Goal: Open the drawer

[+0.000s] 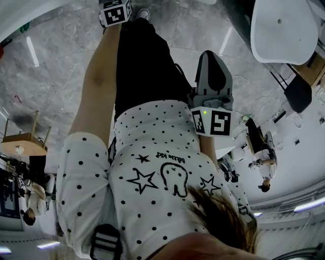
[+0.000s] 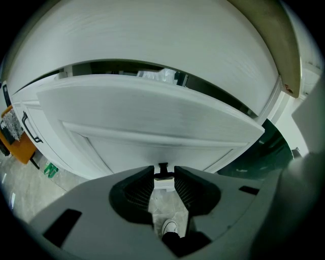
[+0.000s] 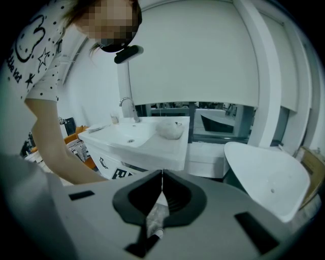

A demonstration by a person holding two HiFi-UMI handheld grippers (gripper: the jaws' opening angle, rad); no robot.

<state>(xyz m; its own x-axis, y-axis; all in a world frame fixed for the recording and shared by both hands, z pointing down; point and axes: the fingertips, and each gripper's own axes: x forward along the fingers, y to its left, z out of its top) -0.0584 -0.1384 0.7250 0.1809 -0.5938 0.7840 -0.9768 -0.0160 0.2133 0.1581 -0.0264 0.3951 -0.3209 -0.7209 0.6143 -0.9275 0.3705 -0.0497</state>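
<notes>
The white drawer front (image 2: 152, 122) fills the left gripper view, pulled a little way out from under the washbasin top (image 2: 167, 35). A dark gap (image 2: 101, 70) shows above it. My left gripper (image 2: 163, 175) is shut on the drawer's small black handle (image 2: 163, 170), which spans from one jaw tip to the other. In the head view only this gripper's marker cube (image 1: 115, 11) shows, at the end of the outstretched arm. My right gripper (image 3: 162, 175) is shut with nothing in it, held back from the washbasin cabinet (image 3: 152, 152). It also shows in the head view (image 1: 212, 57).
A faucet (image 3: 127, 104) stands on the basin. A large white tub (image 3: 266, 177) sits to the right of the cabinet. An orange stool (image 2: 18, 147) and a green object (image 2: 49, 170) are on the floor to the left. Something pale and crumpled (image 2: 160, 75) lies inside the drawer.
</notes>
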